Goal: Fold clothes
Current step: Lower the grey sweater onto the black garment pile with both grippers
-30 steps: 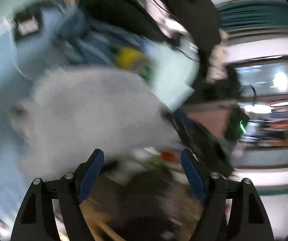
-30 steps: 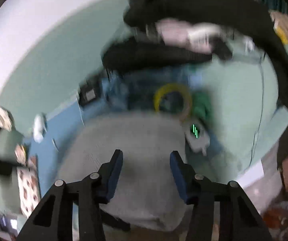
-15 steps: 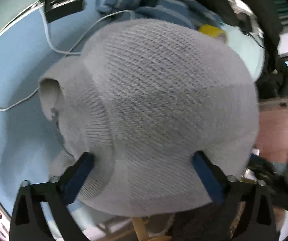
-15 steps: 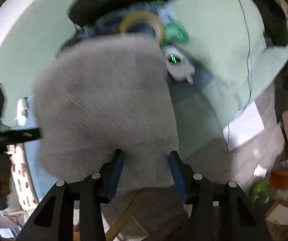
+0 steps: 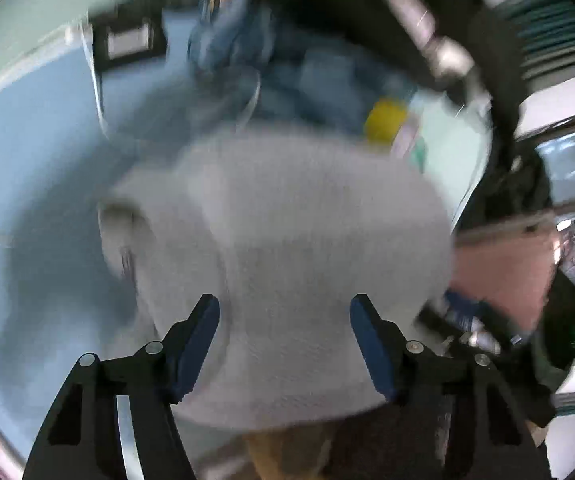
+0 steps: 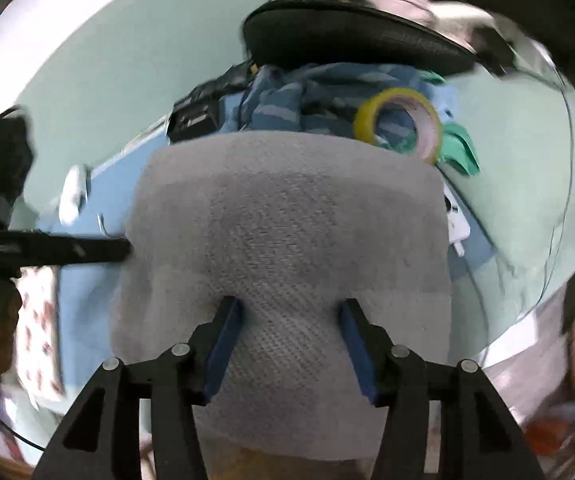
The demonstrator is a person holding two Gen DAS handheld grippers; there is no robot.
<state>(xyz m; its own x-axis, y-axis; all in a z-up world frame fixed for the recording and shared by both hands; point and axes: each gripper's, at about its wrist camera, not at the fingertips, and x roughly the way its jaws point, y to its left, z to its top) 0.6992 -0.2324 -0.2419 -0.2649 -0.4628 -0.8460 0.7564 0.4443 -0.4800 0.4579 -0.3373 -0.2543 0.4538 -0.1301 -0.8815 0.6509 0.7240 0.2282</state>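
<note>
A grey knit garment (image 5: 287, 260) lies folded in a thick pad on a blue cover (image 5: 27, 160). My left gripper (image 5: 283, 320) hovers over its near part with jaws apart and closing; the knit lies under and between them, and the blurred view shows no pinch. In the right wrist view the same garment (image 6: 287, 220) fills the middle. My right gripper (image 6: 287, 320) has its blue fingertips (image 6: 227, 320) sunk into the near edge, with a bulge of fabric filling the gap while the jaws are opening.
Behind the garment lie a blue striped cloth (image 6: 287, 92), a yellow tape roll (image 6: 399, 120), a green cloth (image 6: 459, 148) and a black garment (image 6: 347, 36). A white plug (image 6: 455, 220) sits at its right. A black box (image 5: 127, 40) and a white cable (image 5: 95, 80) lie on the cover.
The left jaws went wide, then narrowed, and that view pulled back from the garment. The right gripper sank onto the garment's near edge, which now bulges between its fingers.
</note>
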